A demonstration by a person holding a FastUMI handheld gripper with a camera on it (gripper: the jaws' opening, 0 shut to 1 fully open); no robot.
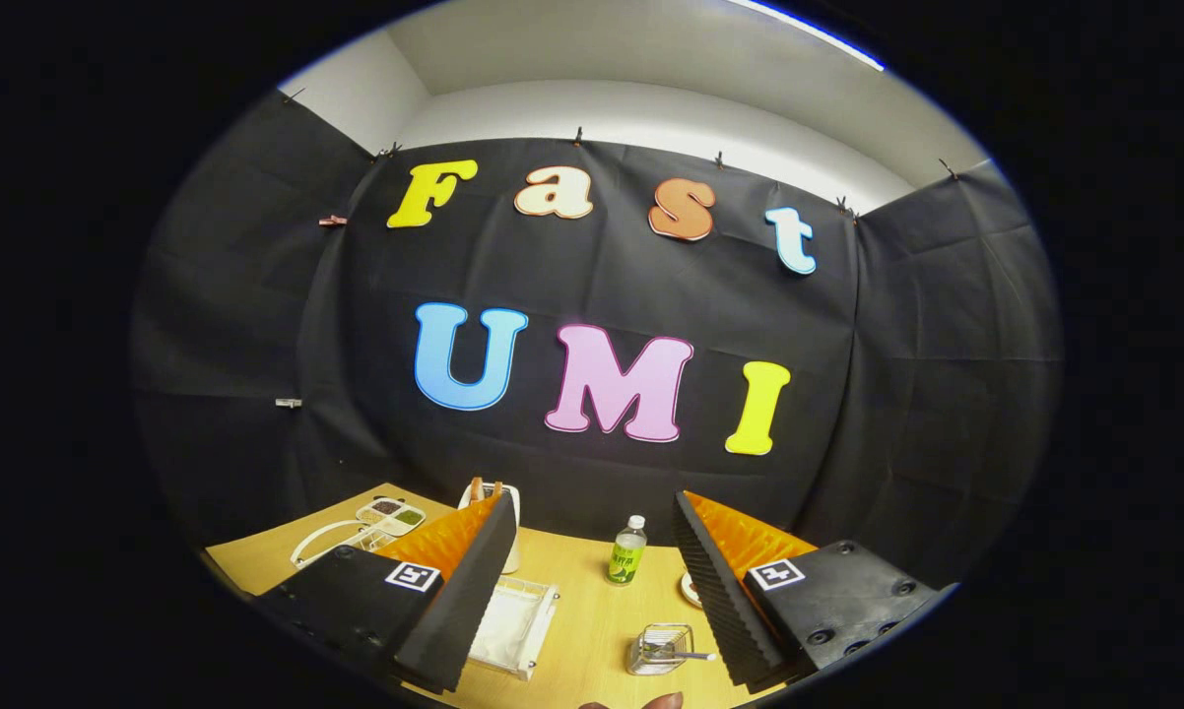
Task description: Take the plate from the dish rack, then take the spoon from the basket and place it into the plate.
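Gripper (592, 581) fingers apart above basket (659, 648).

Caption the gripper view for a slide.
Open gripper held above the wooden table; wire basket with spoon and green bottle between its fingers.

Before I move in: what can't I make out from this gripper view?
- Dish rack and any plate in it: mostly behind one finger of the open gripper.
- White tray: partly covered by that finger.
- Round white item by the other finger: only a sliver shows.
- Spoon in wire basket: too small to tell its bowl end.
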